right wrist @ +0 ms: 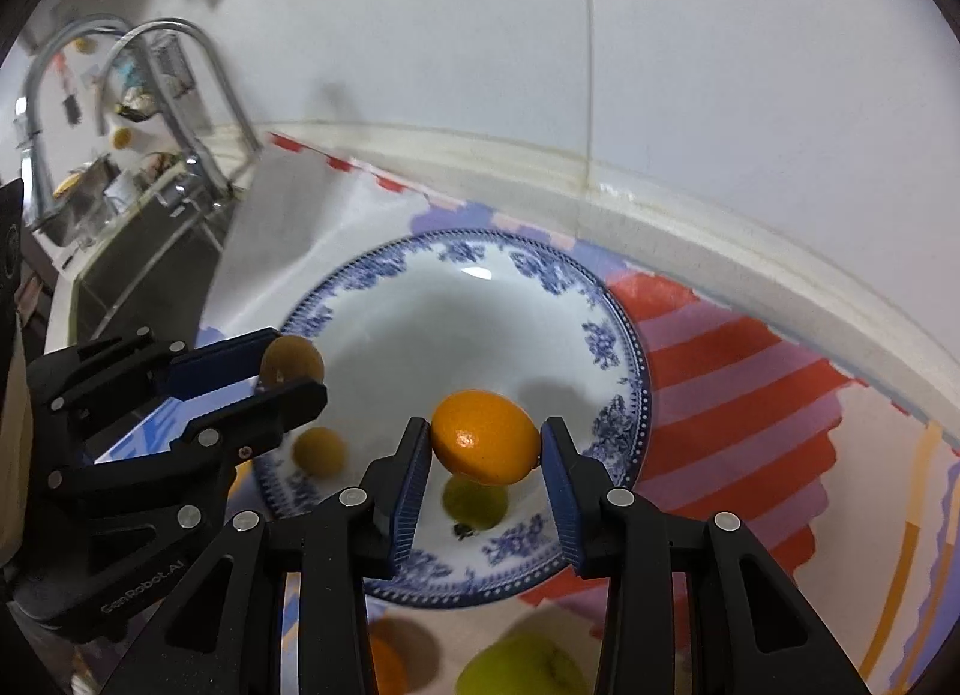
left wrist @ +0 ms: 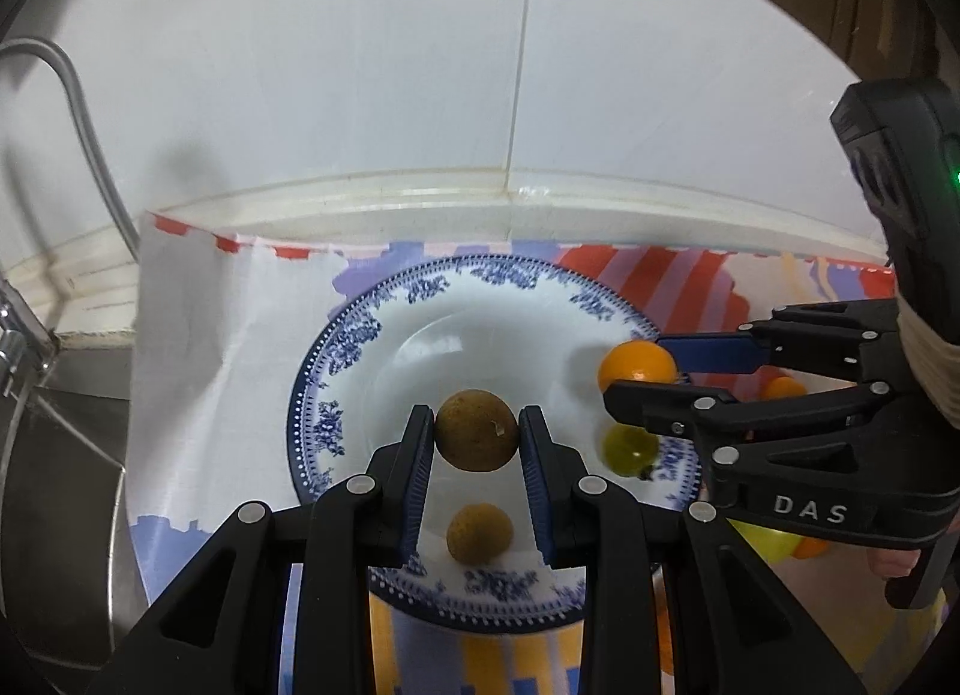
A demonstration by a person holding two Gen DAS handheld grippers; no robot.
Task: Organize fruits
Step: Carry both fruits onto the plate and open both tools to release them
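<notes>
Blue-and-white plate [left wrist: 336,359] with fruit on it, and each gripper holds one more fruit above it.

Left gripper [left wrist: 477,440] is squeezed on a brown fruit [left wrist: 476,438] over the plate's near side. Right gripper [right wrist: 487,449] is squeezed on an orange fruit [right wrist: 485,437] over the plate's right part. On the plate lie a second brown fruit [left wrist: 479,533] and a green fruit [left wrist: 630,448], each under a held one. The plate sits on a striped cloth [right wrist: 720,383] beside a white wall [left wrist: 360,65]. A sink [right wrist: 138,269] and tap [right wrist: 180,71] stand to the left. More fruit lies on the cloth near the plate: a big green one [right wrist: 522,665] and another orange one [right wrist: 384,671].
</notes>
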